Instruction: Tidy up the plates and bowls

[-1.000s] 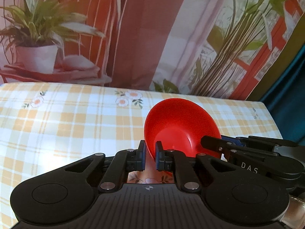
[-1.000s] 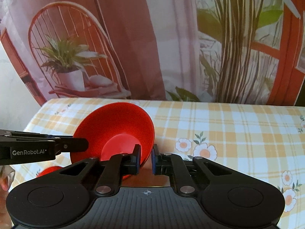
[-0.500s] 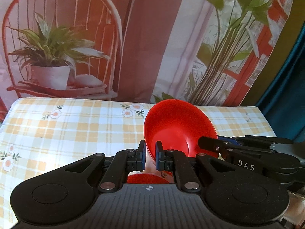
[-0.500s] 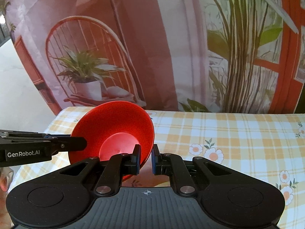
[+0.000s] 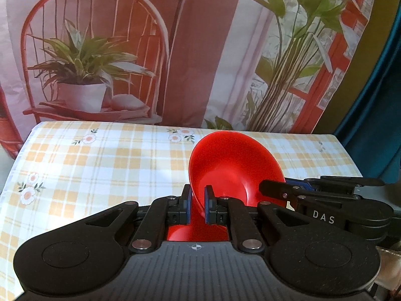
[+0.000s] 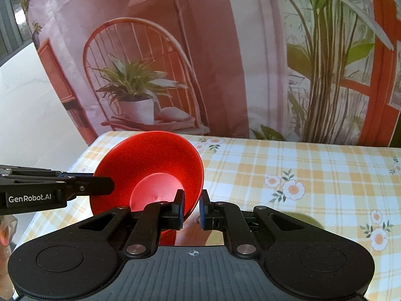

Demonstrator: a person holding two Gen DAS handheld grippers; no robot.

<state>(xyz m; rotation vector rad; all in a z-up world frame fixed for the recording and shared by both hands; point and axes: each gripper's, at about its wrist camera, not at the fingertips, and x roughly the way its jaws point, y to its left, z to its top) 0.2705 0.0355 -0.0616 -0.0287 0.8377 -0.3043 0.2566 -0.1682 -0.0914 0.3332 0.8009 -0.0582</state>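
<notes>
A red bowl (image 5: 233, 168) hangs tilted above the checked tablecloth, held at two opposite points of its rim. My left gripper (image 5: 196, 200) is shut on the near-left rim, its blue pads pinching the wall. My right gripper (image 6: 191, 205) is shut on the other side of the same red bowl (image 6: 150, 165), whose underside and foot ring face this camera. Each gripper shows in the other's view: the right gripper (image 5: 275, 190) and the left gripper (image 6: 100, 186). Below the bowl lies a second red dish (image 5: 190, 233), mostly hidden behind my fingers.
The table (image 5: 100, 165) carries a yellow plaid cloth with flower prints. A printed backdrop (image 5: 190, 50) of a chair and plants hangs right behind it. A green rounded object (image 6: 300, 219) peeks out behind the right gripper's linkage. A teal curtain (image 5: 376, 100) hangs at the right.
Both grippers have risen and drawn back with the red bowl still pinched. More tablecloth and backdrop show, and the red dish underneath has come into sight.
</notes>
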